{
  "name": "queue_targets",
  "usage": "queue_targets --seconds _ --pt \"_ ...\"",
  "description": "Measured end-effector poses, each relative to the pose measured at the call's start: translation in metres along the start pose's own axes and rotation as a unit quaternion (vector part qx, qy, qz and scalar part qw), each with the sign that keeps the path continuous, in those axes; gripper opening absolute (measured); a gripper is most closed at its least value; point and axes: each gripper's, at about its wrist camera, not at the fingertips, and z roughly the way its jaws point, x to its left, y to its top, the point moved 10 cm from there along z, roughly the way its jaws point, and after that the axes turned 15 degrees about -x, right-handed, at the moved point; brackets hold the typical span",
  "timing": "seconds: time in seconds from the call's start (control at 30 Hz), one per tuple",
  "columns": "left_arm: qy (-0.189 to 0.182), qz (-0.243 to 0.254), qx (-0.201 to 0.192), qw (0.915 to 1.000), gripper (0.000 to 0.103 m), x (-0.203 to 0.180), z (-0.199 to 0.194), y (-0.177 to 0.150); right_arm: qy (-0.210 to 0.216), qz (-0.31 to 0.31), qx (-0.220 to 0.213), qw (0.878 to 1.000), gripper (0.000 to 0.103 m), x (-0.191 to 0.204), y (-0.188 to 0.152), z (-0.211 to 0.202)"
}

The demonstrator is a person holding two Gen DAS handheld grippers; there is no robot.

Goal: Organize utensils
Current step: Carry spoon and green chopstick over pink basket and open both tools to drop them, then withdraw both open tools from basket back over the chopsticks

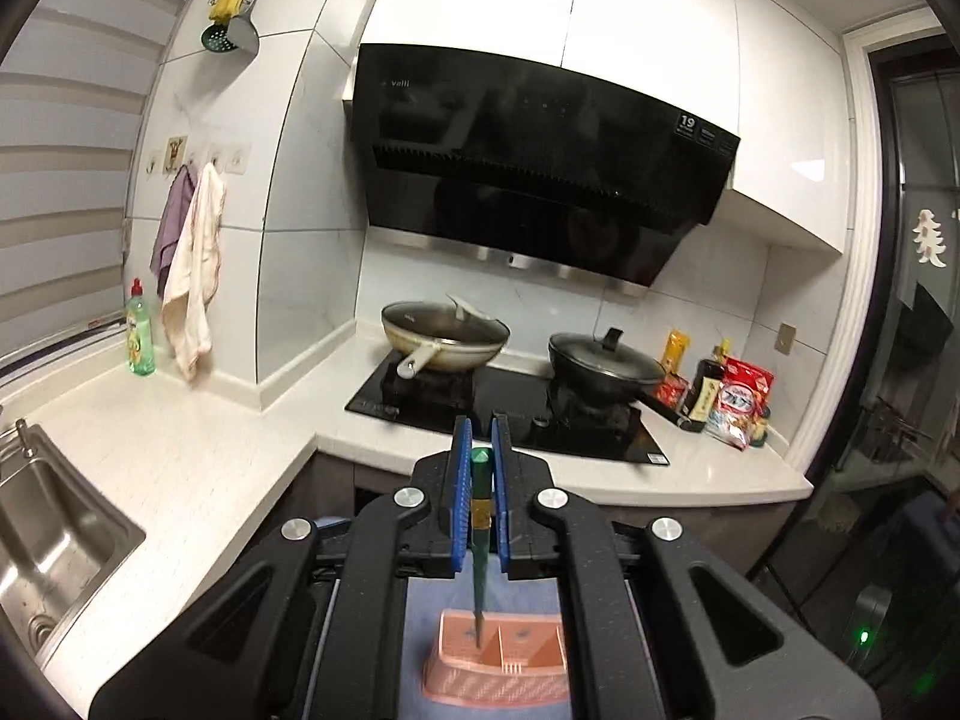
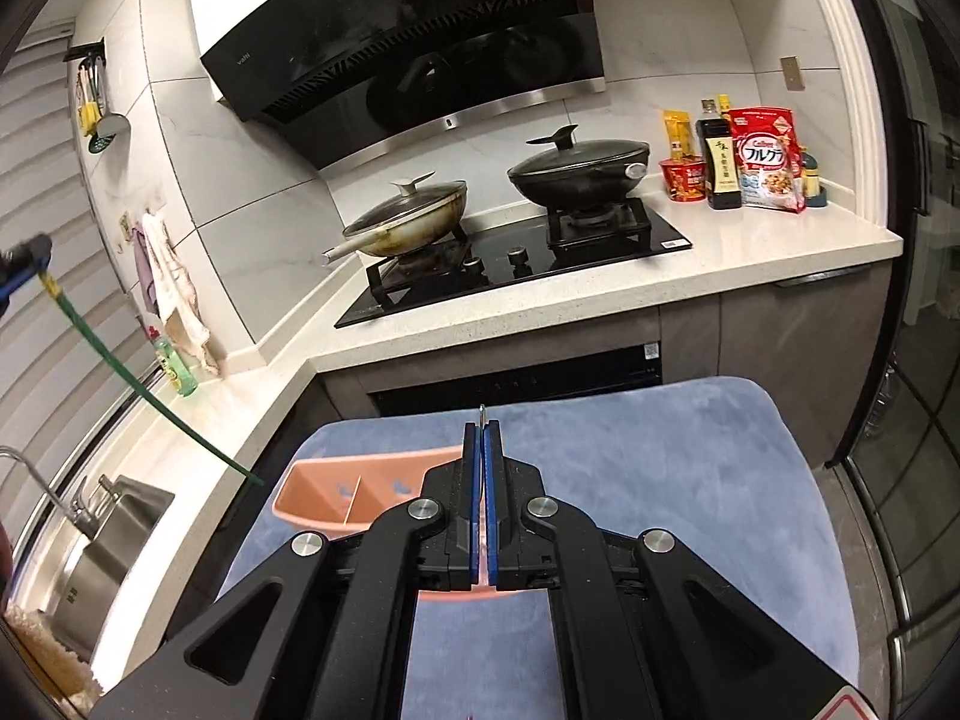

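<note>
Home kitchen, range hood (image 1: 540,162), hob (image 2: 516,264), sink (image 1: 54,528)

Both cameras sit on the grippers and look forward, a bit down, at the far stove (image 1: 510,414) (image 2: 516,264), with the pink tray (image 1: 498,660) (image 2: 336,492) close below; the right one looks from farther right.

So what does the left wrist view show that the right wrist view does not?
Only the left wrist view: the left gripper shut on the green chopstick's top end, and a paper tree cutout at the right edge.
Only the right wrist view: the right gripper shut on a thin metal utensil, and a silver tap.
Both: the pink plastic utensil holder, the blue mat, and two lidded pans.
</note>
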Motion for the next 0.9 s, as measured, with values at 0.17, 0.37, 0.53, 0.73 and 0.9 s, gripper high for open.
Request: queue_targets --seconds 0.17,0.37,0.53,0.73,0.9 --pt "0.003 0.01 0.009 0.9999 0.007 -0.004 0.027 -0.017 0.004 0.002 0.016 1.0 0.002 0.0 -0.008 0.032" --pt "0.003 0.013 0.024 0.9996 0.007 0.0 0.048 -0.047 -0.001 -0.006 0.04 0.999 0.002 0.0 -0.03 0.061" --pt "0.01 0.011 0.049 0.9987 0.007 0.008 0.057 -0.072 0.001 -0.014 0.056 0.998 0.002 0.0 -0.048 0.074" --pt "0.012 -0.002 0.075 0.9971 0.014 0.019 0.056 -0.089 -0.002 -0.02 0.036 0.999 0.007 0.002 -0.042 0.063" --pt "0.018 0.009 0.068 0.9975 0.04 0.024 0.036 -0.088 0.001 -0.017 0.02 1.0 0.018 0.002 -0.028 0.039"
